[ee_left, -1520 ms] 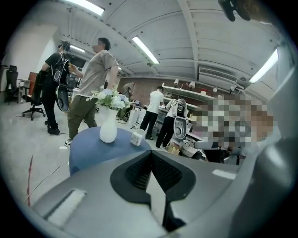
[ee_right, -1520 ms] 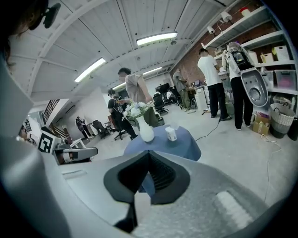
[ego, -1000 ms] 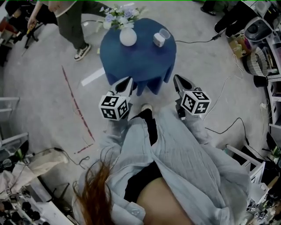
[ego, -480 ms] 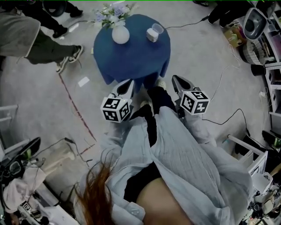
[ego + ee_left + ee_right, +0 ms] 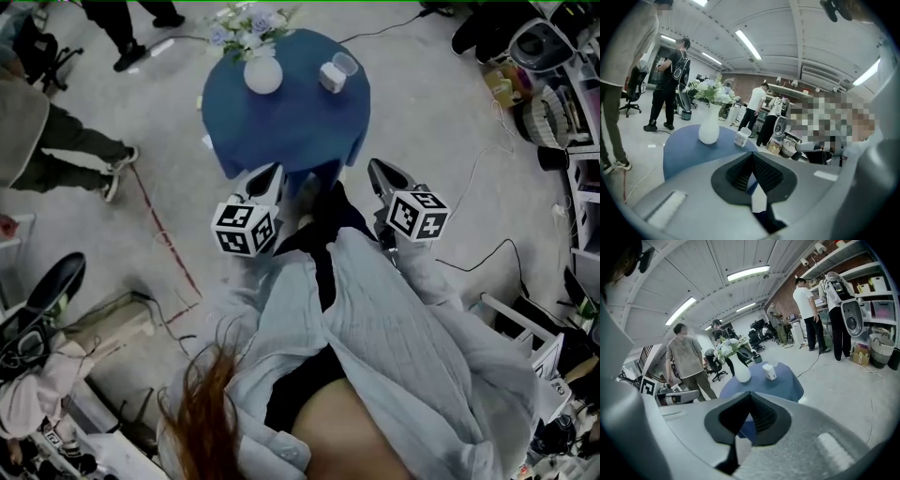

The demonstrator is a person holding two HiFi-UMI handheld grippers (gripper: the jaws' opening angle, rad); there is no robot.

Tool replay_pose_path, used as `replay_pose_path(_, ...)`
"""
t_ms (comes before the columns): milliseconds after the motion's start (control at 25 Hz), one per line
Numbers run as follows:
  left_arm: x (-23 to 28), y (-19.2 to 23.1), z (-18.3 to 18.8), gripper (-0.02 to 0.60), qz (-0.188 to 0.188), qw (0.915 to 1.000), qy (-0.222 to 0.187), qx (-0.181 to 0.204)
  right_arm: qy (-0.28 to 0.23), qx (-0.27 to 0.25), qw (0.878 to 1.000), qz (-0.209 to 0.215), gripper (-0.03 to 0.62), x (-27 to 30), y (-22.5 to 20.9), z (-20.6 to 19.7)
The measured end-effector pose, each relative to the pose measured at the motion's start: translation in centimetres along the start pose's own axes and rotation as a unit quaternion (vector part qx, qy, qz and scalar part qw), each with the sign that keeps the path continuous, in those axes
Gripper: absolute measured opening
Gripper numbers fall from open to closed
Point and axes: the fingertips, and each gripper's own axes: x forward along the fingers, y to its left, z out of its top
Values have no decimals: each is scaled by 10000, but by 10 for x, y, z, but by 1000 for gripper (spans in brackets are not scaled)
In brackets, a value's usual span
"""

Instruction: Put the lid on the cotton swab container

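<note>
The cotton swab container [image 5: 332, 78] is a small white box on the far right part of the round blue table [image 5: 291, 122]. Its clear lid [image 5: 348, 65] sits just behind it, off the box. The container also shows small in the left gripper view [image 5: 741, 137] and the right gripper view [image 5: 769, 371]. My left gripper [image 5: 269, 178] and right gripper [image 5: 382, 175] are held side by side short of the table's near edge. Both are shut with nothing between their jaws. They are far from the container.
A white vase with flowers [image 5: 263, 73] stands on the table left of the container. A person [image 5: 56, 141] walks at the left and another stands at the top left [image 5: 131, 23]. Cables [image 5: 487, 253] cross the floor; shelves and clutter [image 5: 553, 103] line the right.
The person in dark trousers has walked away to the left. The view has shifted a little. Both grippers stay shut in the same place before the table.
</note>
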Motion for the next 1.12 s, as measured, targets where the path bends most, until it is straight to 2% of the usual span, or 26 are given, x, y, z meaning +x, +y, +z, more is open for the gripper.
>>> replay_pose_path(240,21,4,16,18,-1,10000,11,-6,-41,-51,9999,124,2,22,-5,31)
replay_pose_path(720,81,32,70,18,225,9997,-71,-12,107,-86,9990,422,2,80,-29,93)
replay_pose_path(1120,138,49,100,17,341,9994,-34,-26,159,-56,9989,438,2,116,-70,138)
